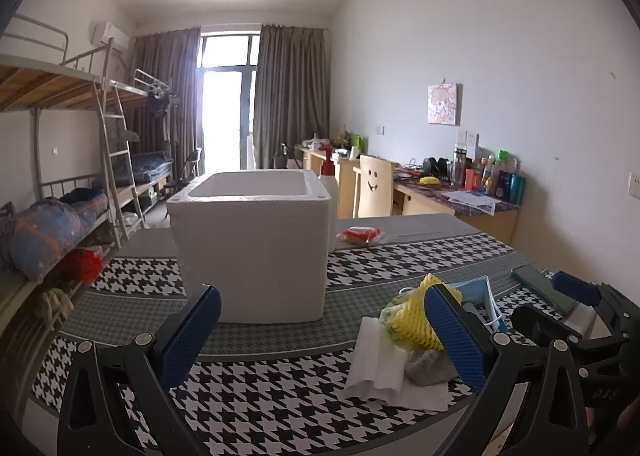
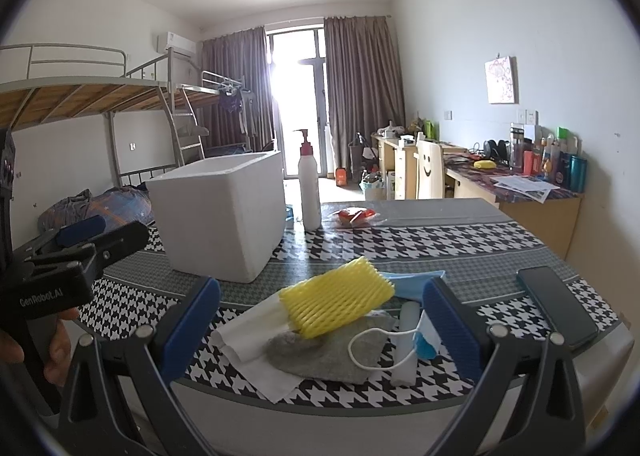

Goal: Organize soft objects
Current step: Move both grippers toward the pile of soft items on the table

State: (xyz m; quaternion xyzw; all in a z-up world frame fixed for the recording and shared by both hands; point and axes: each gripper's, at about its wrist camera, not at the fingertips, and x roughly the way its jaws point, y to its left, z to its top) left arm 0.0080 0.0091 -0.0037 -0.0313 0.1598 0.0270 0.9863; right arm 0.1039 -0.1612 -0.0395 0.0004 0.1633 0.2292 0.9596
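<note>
No item appears stowed: both tongs, left tongs (image 1: 322,336) and right tongs (image 2: 320,332), released; soft pile (image 2: 336,320) remains near foam box (image 2: 218,211).

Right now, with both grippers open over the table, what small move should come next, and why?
Probably ease the right gripper forward and down onto the yellow foam net. It lies on top of the pile, over the grey cloth and tissue, right between the open fingers, and the white box stands open behind.
</note>
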